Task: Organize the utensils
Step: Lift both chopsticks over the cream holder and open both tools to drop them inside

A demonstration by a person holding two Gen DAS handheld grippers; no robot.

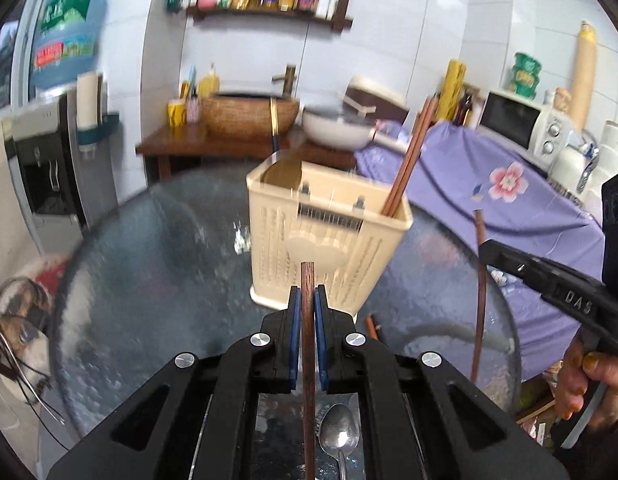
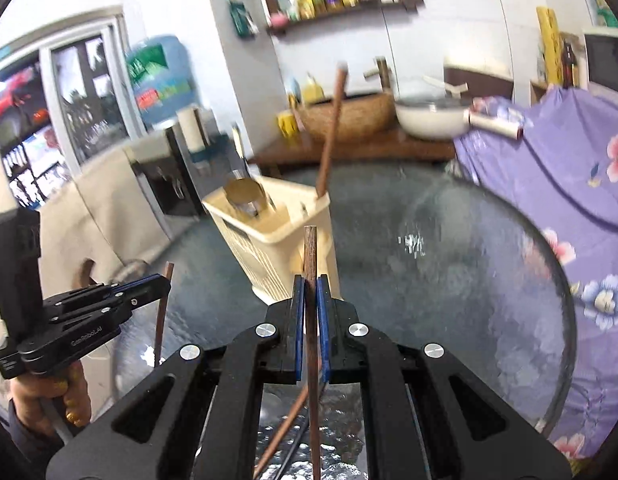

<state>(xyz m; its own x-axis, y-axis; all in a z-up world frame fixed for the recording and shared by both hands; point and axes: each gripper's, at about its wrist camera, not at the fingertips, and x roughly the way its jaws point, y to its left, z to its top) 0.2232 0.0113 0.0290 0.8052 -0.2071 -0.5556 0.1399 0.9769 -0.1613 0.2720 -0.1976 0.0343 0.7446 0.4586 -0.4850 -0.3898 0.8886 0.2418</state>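
Chopsticks (image 1: 405, 160) stand in the cream holder's (image 1: 329, 236) right compartment, a ladle (image 1: 283, 168) in its left. I hold my left gripper (image 1: 308, 300) clamped on one chopstick (image 1: 308, 340), my right gripper (image 2: 310, 292) on another (image 2: 311, 320), both near the holder. A spoon (image 1: 341, 436) lies on the glass table (image 1: 149, 280) nearer me.

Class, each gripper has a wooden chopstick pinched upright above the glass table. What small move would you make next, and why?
Probably carry both toward the cream utensil holder. The left gripper and right gripper are each shut on a chopstick, lifted off the glass table. The holder's right compartment already holds chopsticks, so these likely belong there.
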